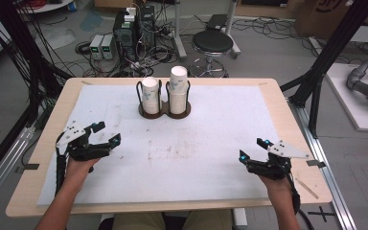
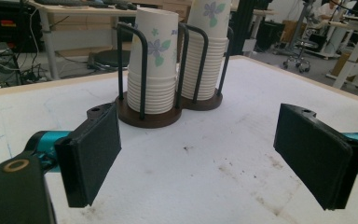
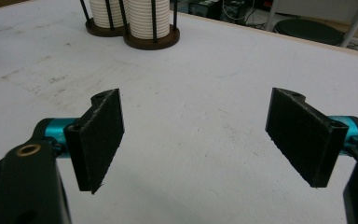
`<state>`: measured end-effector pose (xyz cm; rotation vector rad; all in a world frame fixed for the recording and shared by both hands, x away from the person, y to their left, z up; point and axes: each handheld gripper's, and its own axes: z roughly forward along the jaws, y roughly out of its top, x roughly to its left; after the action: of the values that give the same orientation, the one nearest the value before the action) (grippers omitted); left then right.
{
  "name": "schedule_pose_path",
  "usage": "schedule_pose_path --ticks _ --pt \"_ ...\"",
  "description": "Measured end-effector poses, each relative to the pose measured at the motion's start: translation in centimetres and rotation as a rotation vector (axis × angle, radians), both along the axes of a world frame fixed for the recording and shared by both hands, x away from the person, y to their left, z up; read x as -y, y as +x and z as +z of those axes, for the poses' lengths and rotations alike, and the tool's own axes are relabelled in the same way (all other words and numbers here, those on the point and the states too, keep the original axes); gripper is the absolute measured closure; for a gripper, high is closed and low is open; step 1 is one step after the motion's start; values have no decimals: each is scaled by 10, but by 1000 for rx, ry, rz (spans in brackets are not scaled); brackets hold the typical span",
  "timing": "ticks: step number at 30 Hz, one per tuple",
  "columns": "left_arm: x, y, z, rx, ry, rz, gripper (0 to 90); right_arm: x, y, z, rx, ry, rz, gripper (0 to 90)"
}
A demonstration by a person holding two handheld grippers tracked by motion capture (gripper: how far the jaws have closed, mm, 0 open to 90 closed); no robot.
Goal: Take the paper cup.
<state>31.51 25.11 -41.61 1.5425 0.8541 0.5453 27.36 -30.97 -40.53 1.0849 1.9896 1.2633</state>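
Observation:
Two stacks of white paper cups stand in a dark two-ring holder (image 1: 165,113) at the far middle of the table. The left stack (image 1: 150,95) (image 2: 153,65) is shorter than the right stack (image 1: 178,91) (image 2: 209,51). The holder (image 3: 151,41) also appears at the top of the right gripper view. My left gripper (image 1: 106,133) (image 2: 198,154) rests at the table's left, jaws wide open and empty, pointing toward the cups. My right gripper (image 1: 254,149) (image 3: 196,140) sits at the right, also open with nothing between its pads.
A white mat (image 1: 182,148), stained in places, covers the wooden table (image 1: 287,124). Beyond the far edge stand a black stool (image 1: 212,44) and computer boxes with cables (image 1: 129,33). Black frame posts (image 1: 326,57) flank the table.

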Motion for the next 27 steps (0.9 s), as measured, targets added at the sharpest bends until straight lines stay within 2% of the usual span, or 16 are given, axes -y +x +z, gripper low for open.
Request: schedule_pose_path --ticks 10,13,14,16,18,19,23,26,27 --pt "3 8 3 -13 2 -14 146 -1 2 -2 -10 0 7 198" --pt "2 12 5 -21 -7 -16 146 -1 1 -1 -19 3 5 198" --pt "2 14 7 -28 -23 -22 146 0 1 -1 -24 1 3 198" --pt "2 16 8 -30 -22 -26 146 -1 1 0 -22 7 -3 198" --pt "5 25 14 -41 -32 -41 146 -1 0 1 -20 8 -4 198" --pt "5 25 14 -41 -32 -41 146 -1 0 2 -20 5 -2 198" --pt "13 40 27 -37 -36 -65 146 -3 0 2 -19 3 3 198" --pt "23 57 41 -31 -11 -93 146 -4 1 2 -26 1 4 198" --pt "23 57 41 -31 -11 -93 147 -4 1 2 -26 1 4 198"
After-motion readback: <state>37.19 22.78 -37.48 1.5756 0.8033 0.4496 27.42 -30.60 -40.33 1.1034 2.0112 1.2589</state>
